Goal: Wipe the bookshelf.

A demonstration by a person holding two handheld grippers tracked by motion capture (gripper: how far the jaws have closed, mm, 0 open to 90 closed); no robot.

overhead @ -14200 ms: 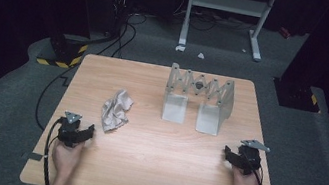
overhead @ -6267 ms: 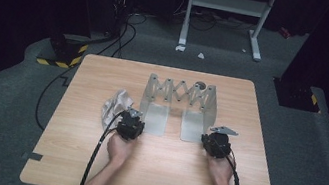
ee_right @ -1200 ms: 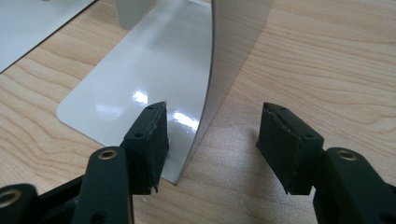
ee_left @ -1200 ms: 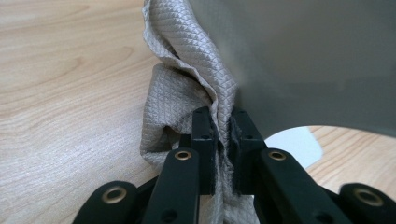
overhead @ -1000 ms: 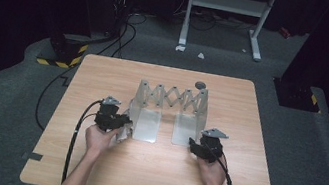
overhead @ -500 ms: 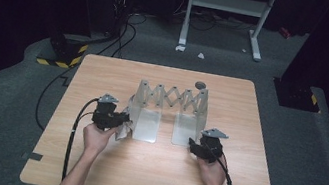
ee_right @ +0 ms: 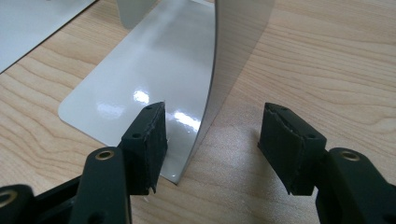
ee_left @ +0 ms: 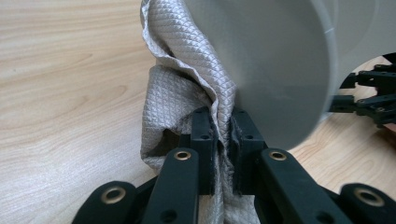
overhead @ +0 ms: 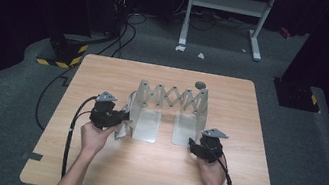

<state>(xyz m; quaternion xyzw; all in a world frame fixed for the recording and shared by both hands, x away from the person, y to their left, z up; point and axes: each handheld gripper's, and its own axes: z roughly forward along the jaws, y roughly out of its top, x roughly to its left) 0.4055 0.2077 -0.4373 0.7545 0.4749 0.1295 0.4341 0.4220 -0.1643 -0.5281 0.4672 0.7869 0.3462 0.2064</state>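
A grey quilted cloth [ee_left: 177, 93] is pinched between the pads of my left gripper [ee_left: 222, 121], which is shut on it. In the high view that gripper [overhead: 120, 115] holds the cloth [overhead: 122, 128] against the left end plate of a grey metal rack [overhead: 172, 96] with a scissor lattice. The rack's curved plate [ee_left: 275, 60] looms just right of the cloth. My right gripper [ee_right: 212, 135] is open. The right upright plate [ee_right: 238, 46] stands on edge between its jaws, nearer the left one, with no pad touching it. In the high view the right gripper [overhead: 193, 144] sits at the rack's right foot.
The rack stands mid-table on a wooden table [overhead: 138, 179], its two flat foot plates [ee_right: 149, 74] pointing toward me. A small dark round object [overhead: 200, 84] lies behind the rack. Cables trail from both grippers to the near edge.
My left gripper has risen slightly with the cloth still in its jaws. The right gripper and the rack have stayed where they were.
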